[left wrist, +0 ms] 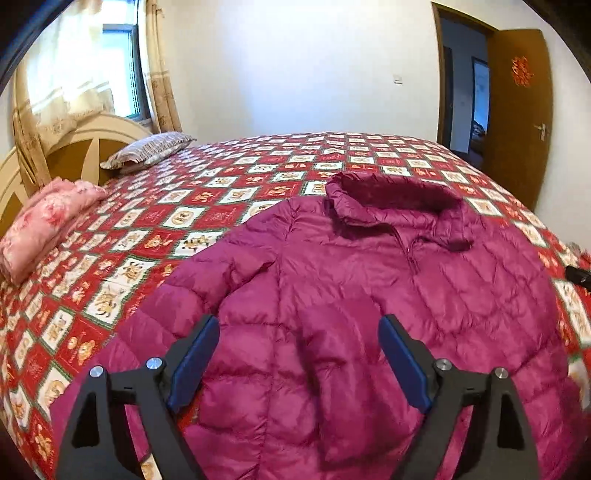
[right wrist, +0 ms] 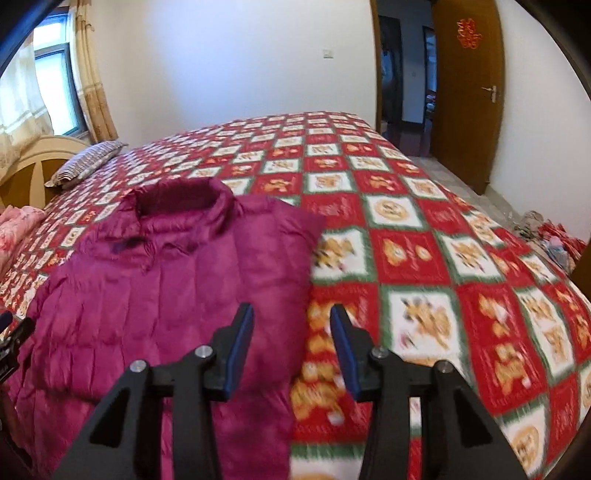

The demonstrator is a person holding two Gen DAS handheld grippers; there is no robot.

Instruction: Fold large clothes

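Both my grippers, left [left wrist: 299, 332] and right [right wrist: 291, 321], gape over the jacket [left wrist: 332, 295]; best pinch the 3 o'clock edge squarely

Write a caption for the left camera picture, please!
Open left gripper hovers over a magenta puffer jacket on a red patterned bedspread.

A red double-happiness character (囍) [right wrist: 469, 34] hangs on the wooden door [right wrist: 465, 122], at two o'clock; no other text is legible.
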